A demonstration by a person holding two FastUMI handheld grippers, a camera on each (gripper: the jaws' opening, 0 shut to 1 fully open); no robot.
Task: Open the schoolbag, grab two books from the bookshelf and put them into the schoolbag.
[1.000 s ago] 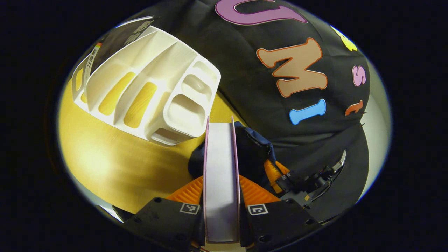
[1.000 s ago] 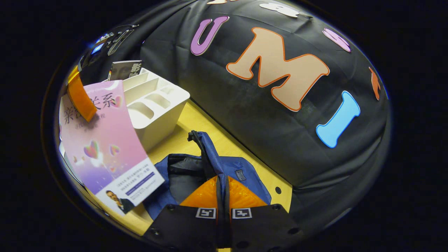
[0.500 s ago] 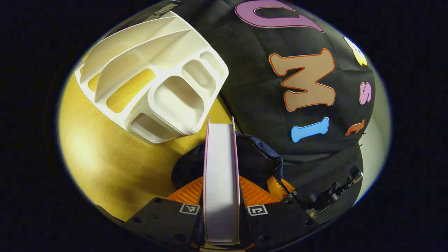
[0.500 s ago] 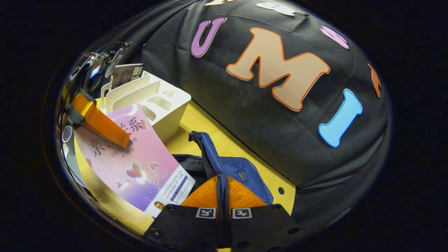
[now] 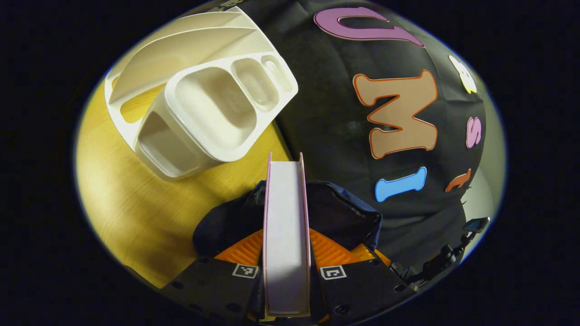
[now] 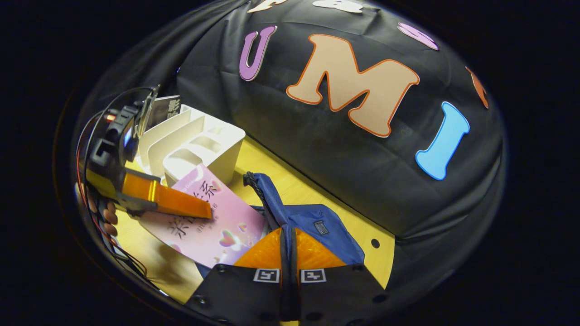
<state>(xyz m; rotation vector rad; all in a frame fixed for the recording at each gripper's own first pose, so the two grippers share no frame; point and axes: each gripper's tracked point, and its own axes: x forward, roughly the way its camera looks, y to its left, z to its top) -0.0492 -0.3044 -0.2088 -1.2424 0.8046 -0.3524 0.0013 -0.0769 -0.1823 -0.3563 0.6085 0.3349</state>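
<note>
Yellow wooden tabletop (image 5: 136, 203) and the booth's black cloth wall are framing what we are seeing in the left gripper view. Our left gripper (image 5: 287, 253) is clamping a pink-covered book (image 5: 286, 235) edge-on between its fingers, the pages facing us. Just beyond and under the book, the dark blue schoolbag (image 5: 344, 217) is lying with its mouth gaping. Far left on the table, the white bookshelf (image 5: 204, 99) is standing, its near compartments bare.

Moving to the right gripper view, our right gripper (image 6: 288, 253) is pinching a strap or zipper edge of the schoolbag (image 6: 317, 222) between closed fingers, holding the opening up. To the left, the other gripper (image 6: 154, 199), with a hand (image 6: 102, 213) behind it, is tilting the pink book (image 6: 213, 226) down toward the bag's mouth; its lower corner is lying at the opening, though we cannot tell whether it is inside. A dark book (image 6: 165, 108) is standing in the far slot of the bookshelf (image 6: 199, 145).

We are judging the bag opened, the first book nearly in, and a second book not yet fetched.
</note>
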